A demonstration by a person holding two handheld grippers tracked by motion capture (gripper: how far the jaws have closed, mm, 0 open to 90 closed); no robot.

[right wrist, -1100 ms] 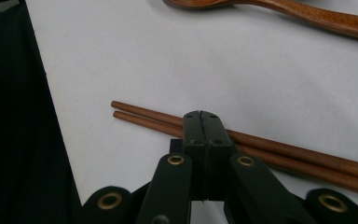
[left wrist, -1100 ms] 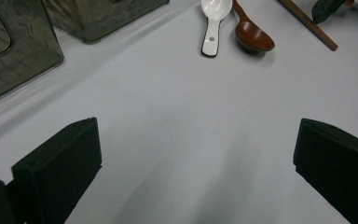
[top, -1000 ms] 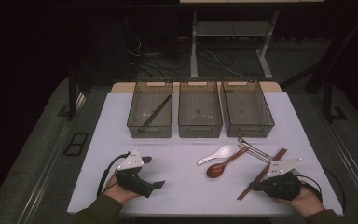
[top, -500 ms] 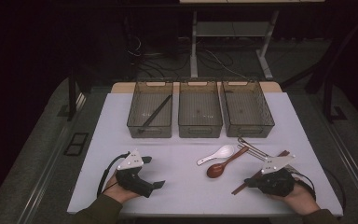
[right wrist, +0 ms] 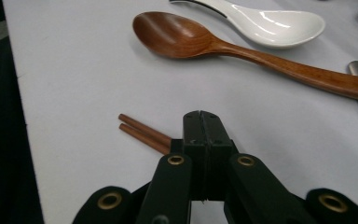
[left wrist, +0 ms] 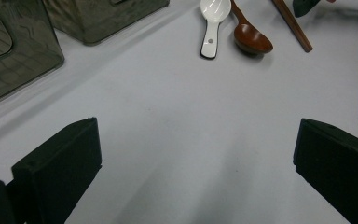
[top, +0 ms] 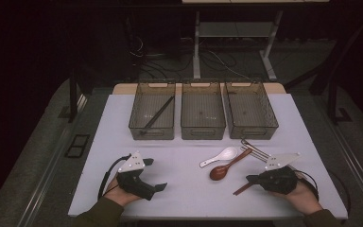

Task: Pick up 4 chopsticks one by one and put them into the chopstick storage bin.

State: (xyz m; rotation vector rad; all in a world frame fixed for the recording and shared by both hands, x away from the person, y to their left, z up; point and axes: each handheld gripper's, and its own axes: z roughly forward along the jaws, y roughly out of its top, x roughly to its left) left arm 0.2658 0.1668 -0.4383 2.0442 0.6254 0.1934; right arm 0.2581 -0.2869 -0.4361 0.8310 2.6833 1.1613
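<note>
While the right tool (right wrist: 201, 140) lies low on the desk (top: 184, 161) at 5 o'clock, jaws pressed together over the brown chopsticks (right wrist: 142, 131), likely pinching them for lifting. Left tool (top: 158, 187), 7 o'clock, rests spread and empty; one dark stick already in the left bin (top: 152, 111) suggests sorting.

Three bins (top: 203, 118), white spoon (top: 220, 156), wooden spoon (top: 221, 170).
</note>
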